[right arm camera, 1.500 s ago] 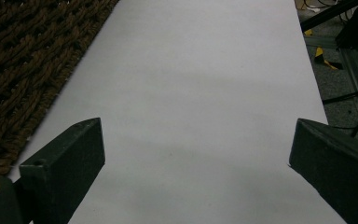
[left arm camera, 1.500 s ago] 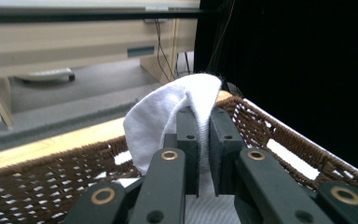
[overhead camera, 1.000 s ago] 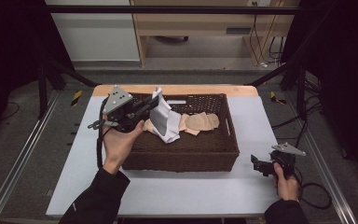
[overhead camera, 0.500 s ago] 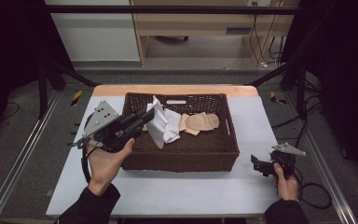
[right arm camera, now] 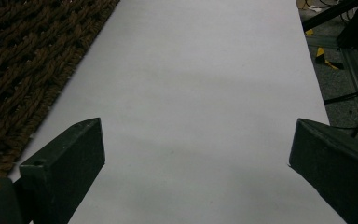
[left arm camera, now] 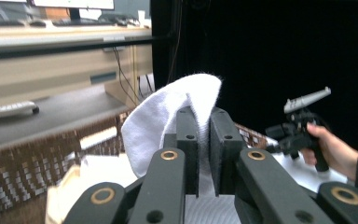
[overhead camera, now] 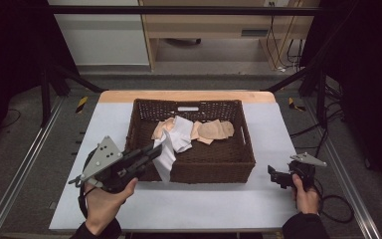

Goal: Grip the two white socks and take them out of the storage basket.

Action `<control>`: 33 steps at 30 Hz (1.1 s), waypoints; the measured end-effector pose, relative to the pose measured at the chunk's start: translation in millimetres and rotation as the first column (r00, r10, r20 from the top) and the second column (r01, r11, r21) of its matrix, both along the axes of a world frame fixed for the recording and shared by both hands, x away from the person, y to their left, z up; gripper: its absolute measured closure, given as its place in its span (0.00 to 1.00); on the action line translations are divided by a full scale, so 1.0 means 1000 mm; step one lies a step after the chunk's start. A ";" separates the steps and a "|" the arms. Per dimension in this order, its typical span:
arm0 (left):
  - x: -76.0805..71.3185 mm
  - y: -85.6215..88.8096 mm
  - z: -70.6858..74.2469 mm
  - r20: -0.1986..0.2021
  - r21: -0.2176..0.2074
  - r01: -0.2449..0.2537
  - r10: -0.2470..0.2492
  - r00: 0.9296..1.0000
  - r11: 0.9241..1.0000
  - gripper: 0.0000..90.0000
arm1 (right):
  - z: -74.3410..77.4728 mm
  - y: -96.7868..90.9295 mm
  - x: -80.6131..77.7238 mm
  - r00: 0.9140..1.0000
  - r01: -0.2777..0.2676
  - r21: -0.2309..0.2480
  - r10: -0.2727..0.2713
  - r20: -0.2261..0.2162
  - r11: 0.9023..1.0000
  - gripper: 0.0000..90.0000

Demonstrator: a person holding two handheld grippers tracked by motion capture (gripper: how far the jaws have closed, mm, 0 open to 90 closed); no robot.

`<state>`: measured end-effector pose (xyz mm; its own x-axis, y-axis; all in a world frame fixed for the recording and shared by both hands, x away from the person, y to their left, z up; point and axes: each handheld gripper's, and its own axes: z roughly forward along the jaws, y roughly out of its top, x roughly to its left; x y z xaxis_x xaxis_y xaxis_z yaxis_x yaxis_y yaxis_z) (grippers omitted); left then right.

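My left gripper [overhead camera: 152,151] is shut on a white cloth [overhead camera: 172,143], just outside the front-left corner of a dark wicker basket [overhead camera: 204,167]. The cloth trails from inside the basket over its front rim and hangs down the outer wall. In the left gripper view the jaws pinch a fold of the white cloth [left arm camera: 163,116], which bulges above the left gripper [left arm camera: 204,128]. Beige cloth pieces [overhead camera: 214,130] lie inside the basket. My right gripper [overhead camera: 274,176] rests low at the table's right front, and in its own view the right gripper [right arm camera: 196,140] stands open over bare table.
The white table top [overhead camera: 204,206] runs in front of the basket and on both sides. In the right gripper view the basket wall [right arm camera: 23,56] is at the left. A wooden strip [overhead camera: 189,95] edges the far side. Dark frame rails flank the table.
My left gripper has moved left and toward the near edge, lower, drawing the white cloth out over the basket's front-left rim. The right gripper has stayed put.
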<state>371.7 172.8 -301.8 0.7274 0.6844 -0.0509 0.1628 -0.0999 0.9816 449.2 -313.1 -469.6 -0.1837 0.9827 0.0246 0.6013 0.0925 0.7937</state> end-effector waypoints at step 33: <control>0.000 -0.012 -0.136 -0.324 0.248 0.080 0.005 0.946 0.966 0.91 | -0.001 0.001 -0.001 1.000 -0.010 -0.004 0.010 -0.006 1.000 0.04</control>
